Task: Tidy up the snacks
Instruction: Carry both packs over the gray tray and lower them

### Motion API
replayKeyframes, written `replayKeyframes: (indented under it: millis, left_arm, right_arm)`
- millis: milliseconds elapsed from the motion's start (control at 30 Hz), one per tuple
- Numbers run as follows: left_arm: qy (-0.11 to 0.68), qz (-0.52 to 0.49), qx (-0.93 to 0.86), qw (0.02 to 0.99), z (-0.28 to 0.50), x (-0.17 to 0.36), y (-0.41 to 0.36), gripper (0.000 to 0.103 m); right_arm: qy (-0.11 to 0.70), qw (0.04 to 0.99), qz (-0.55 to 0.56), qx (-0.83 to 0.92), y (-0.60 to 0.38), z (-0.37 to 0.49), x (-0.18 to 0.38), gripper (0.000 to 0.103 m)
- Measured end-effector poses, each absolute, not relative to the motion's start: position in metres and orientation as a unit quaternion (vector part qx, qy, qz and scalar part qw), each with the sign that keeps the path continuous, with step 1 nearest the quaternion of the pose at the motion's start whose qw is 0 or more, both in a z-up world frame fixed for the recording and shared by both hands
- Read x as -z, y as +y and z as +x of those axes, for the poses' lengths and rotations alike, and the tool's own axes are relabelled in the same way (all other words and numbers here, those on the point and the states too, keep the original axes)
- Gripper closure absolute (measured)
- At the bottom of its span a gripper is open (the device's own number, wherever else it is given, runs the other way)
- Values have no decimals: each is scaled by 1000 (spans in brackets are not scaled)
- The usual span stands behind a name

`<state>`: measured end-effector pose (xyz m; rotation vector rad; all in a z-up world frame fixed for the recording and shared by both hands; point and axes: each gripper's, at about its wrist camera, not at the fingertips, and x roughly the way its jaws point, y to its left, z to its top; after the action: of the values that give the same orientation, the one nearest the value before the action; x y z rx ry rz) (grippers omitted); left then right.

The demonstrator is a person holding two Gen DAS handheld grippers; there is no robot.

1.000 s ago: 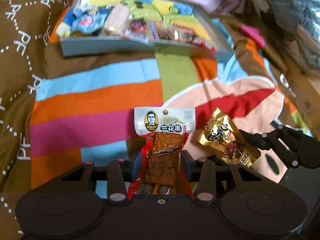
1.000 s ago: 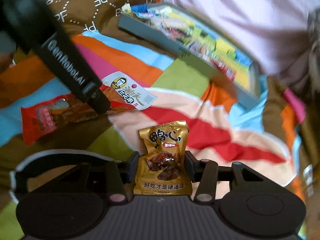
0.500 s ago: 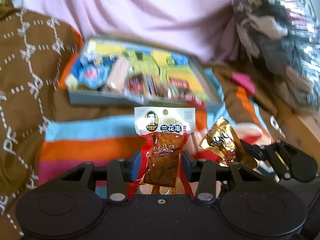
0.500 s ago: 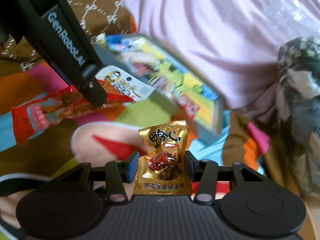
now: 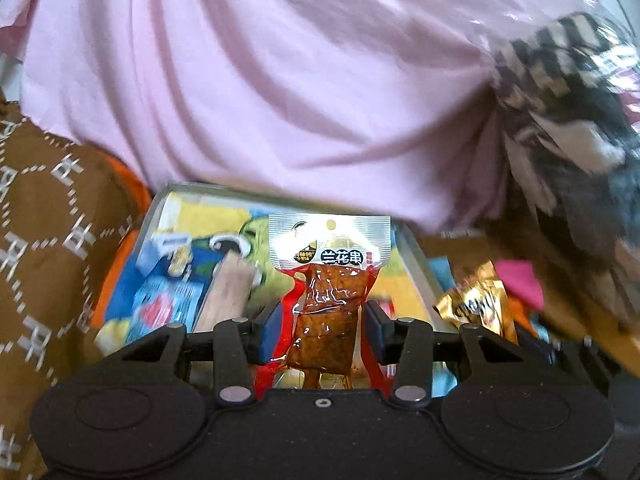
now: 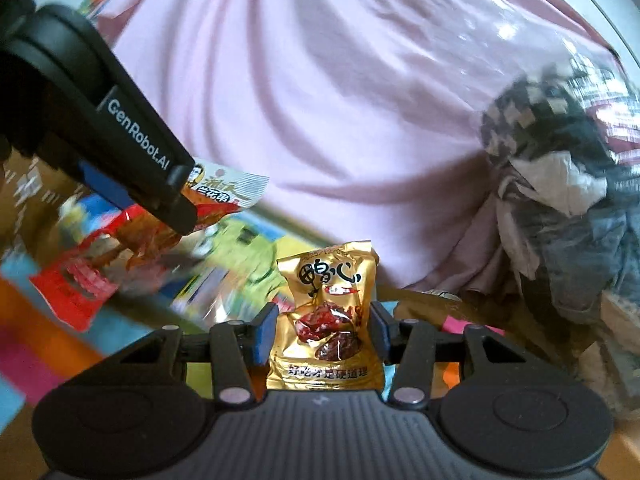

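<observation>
With the left gripper [image 5: 324,330] clamping the dried-tofu packet [image 5: 329,304] at centre frame and the right gripper [image 6: 324,332] pinching the gold snack pouch [image 6: 327,320], both jaws should stay firm until over the snack tray [image 5: 160,208], then release low.

Red-edged clear tofu packet [image 5: 329,300] stands upright, pinched at its sides; gold foil snack pouch [image 6: 328,316] likewise upright. Grey snack tray [image 5: 416,264] lies behind, crowded with wrappers.
</observation>
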<state>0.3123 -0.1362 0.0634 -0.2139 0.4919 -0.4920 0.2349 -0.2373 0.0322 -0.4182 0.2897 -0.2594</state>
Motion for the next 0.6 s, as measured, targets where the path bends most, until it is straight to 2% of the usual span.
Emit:
replayKeyframes:
  millis: [233, 600]
  left_arm:
    - [284, -125, 217, 926, 375, -51, -162, 56]
    - [314, -47, 197, 928, 405, -25, -208, 56]
  right_arm:
    - [136, 975, -83, 155, -290, 276, -28, 50]
    - [168, 979, -1, 116, -318, 311, -8, 50]
